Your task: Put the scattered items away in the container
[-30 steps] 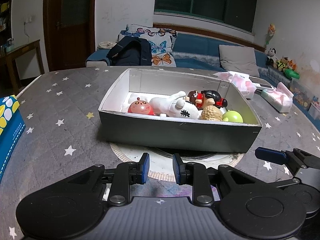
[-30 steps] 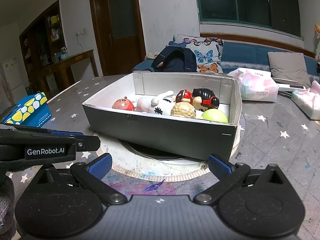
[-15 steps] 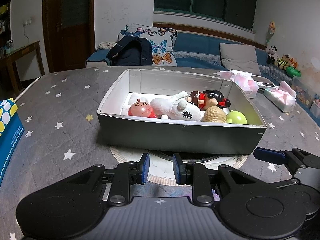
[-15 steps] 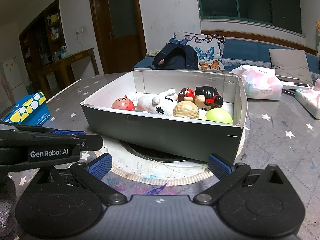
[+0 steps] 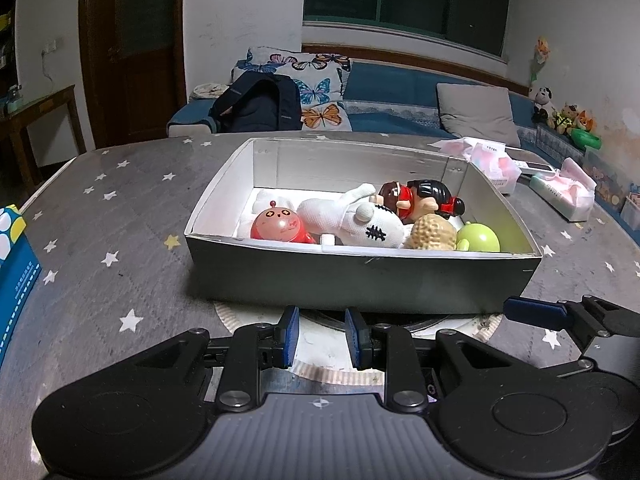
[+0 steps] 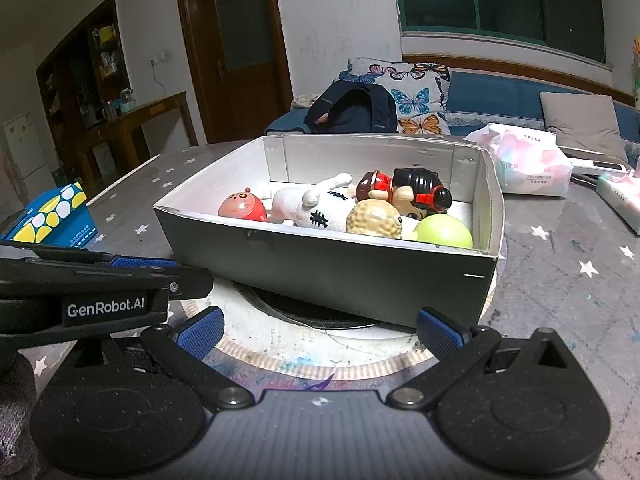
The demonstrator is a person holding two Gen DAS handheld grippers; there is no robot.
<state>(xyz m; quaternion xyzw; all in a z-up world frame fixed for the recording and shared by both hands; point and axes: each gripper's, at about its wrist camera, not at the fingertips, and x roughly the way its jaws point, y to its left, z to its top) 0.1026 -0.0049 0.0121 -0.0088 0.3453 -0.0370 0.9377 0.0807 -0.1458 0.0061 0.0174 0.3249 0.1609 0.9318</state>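
**Desk:** Two grippers in shot. How do they stand?

**Photographer:** Both sit low in front of the box (image 5: 360, 280), holding nothing. The left gripper (image 5: 320, 338) has its blue pads (image 5: 290, 336) drawn near each other, with a narrow gap between them and nothing in it. The right gripper (image 6: 318, 330) has its fingers spread wide, and its pads (image 6: 200, 330) flank the near wall of the box.

**Desk:** And the two against each other?

**Photographer:** Side by side. In the right wrist view the left gripper's body, lettered GenRobot.AI, crosses the frame to the left of the box. In the left wrist view one blue finger of the right gripper pokes in by the near right corner of the box.

**Desk:** Where are the items?

**Photographer:** All inside the box, packed toward its near wall. From left to right: a red doll (image 5: 280, 226), a white plush (image 5: 352, 224), a tan ball (image 5: 434, 234) and a green ball (image 5: 478, 238). A black-haired figure (image 6: 412, 192) lies behind the tan ball, toward the far wall.

**Desk:** What is under the box?

**Photographer:** A round white mat (image 6: 256, 340) with a dark disc in it, on a grey star-print table (image 5: 100, 240). The box covers most of the mat.

**Desk:** Anything else around the box?

**Photographer:** A blue carton (image 6: 52, 216) well off to its left. Two tissue packs (image 6: 528, 164) beyond its far right corner. A sofa (image 5: 400, 92) with butterfly cushions behind it, past the table.
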